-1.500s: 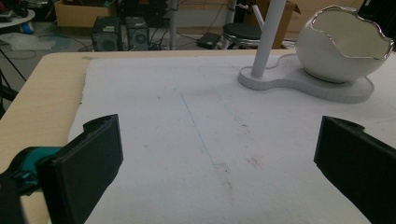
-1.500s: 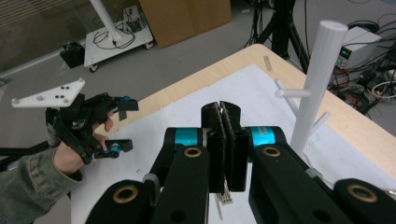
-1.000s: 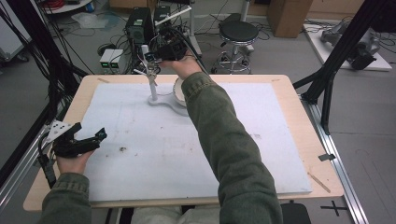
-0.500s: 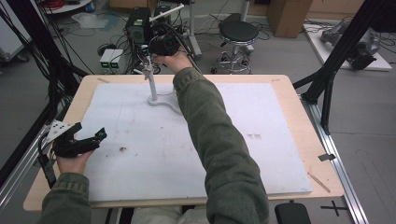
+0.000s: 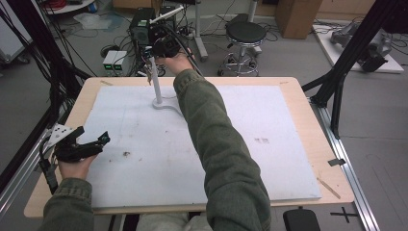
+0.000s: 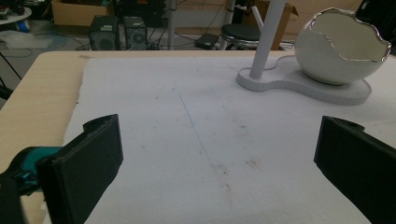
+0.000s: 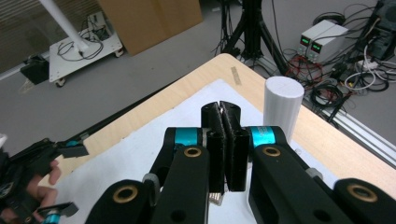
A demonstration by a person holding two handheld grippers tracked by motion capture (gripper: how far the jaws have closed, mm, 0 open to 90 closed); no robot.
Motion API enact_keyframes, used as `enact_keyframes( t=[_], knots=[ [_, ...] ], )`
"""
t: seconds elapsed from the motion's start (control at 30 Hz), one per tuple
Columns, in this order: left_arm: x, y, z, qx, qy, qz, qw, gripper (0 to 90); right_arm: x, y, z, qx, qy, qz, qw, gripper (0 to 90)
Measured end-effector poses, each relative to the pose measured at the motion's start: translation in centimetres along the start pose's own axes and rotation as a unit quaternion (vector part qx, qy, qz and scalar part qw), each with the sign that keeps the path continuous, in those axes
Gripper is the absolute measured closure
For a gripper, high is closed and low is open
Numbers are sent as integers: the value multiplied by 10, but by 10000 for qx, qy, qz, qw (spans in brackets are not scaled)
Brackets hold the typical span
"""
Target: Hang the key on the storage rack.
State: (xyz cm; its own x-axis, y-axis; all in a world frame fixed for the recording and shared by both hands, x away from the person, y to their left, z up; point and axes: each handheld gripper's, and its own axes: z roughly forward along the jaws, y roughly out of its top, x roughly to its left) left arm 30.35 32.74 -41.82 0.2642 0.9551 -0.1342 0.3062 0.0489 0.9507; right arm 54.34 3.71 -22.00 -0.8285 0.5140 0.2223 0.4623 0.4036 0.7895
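The right gripper (image 5: 161, 48), jaws pressed together and empty, has risen to the top of the white stand (image 5: 155, 82) (post just beside it). The left gripper (image 5: 79, 144), jaws spread, still idles well apart.

Grey floor (image 5: 298, 57) around wooden table (image 5: 308, 130); black stool (image 5: 245, 33) at twelve o'clock, cardboard box (image 5: 298, 12) at one o'clock, tangled cables (image 5: 120, 41) at eleven o'clock.

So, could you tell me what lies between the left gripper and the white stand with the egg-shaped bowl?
In the left gripper view, bare white mat with faint stains and a thin blue line lies between the open left gripper and the stand bearing the bowl.
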Motion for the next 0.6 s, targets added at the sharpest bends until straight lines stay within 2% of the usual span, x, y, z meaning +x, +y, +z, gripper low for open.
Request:
enact_keyframes(
  t=[0.37,0.5,0.6],
  knots=[
    [1,0,0,0,-9,-2,10000,17,-3,-1,7,-77,-121,86,9999,893],
    [0,0,0,-4,-12,6,10000,17,-4,-2,9,-105,-175,8,9998,892],
    [0,0,0,0,-14,-6,10000,17,-6,-3,12,-142,-180,73,9997,892]
  ],
)
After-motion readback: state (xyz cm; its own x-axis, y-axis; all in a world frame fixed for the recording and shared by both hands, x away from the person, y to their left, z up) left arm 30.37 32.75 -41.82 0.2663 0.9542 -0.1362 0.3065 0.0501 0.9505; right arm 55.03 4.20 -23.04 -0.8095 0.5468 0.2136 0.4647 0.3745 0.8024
